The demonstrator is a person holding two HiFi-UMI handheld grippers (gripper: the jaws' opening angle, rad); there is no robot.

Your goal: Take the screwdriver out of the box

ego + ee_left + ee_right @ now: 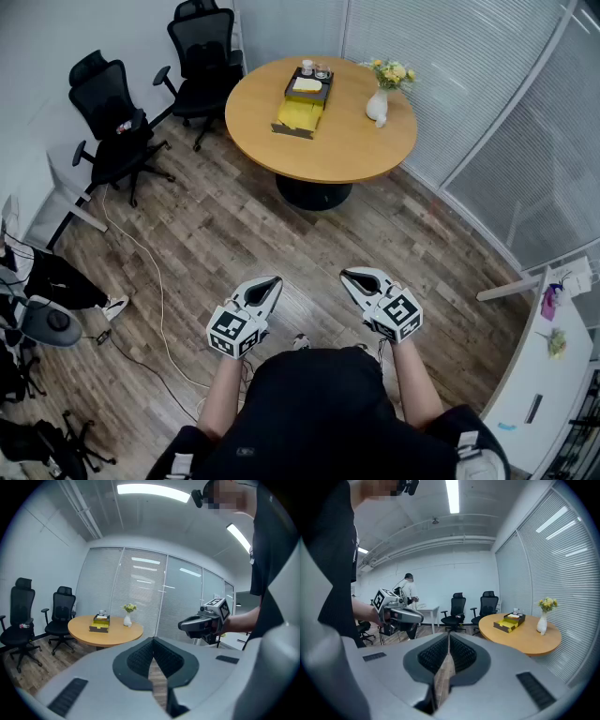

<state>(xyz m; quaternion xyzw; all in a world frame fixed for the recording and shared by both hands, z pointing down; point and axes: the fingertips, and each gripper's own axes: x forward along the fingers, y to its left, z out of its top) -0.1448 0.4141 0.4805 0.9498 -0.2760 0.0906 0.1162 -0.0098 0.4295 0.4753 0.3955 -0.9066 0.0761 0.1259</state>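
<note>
The left tongs are pressed together at the tips and pinch nothing; only wood floor shows through the slit behind the pads. The right tongs are closed the same way and empty. Both are held side by side, apart from each other, well away from the round worktop. The yellow box sits there; the screwdriver is too small to make out.

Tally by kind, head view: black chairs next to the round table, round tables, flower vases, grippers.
Black chairs: 2
Round table: 1
Flower vase: 1
Grippers, left gripper and right gripper: 2
Total: 6
</note>
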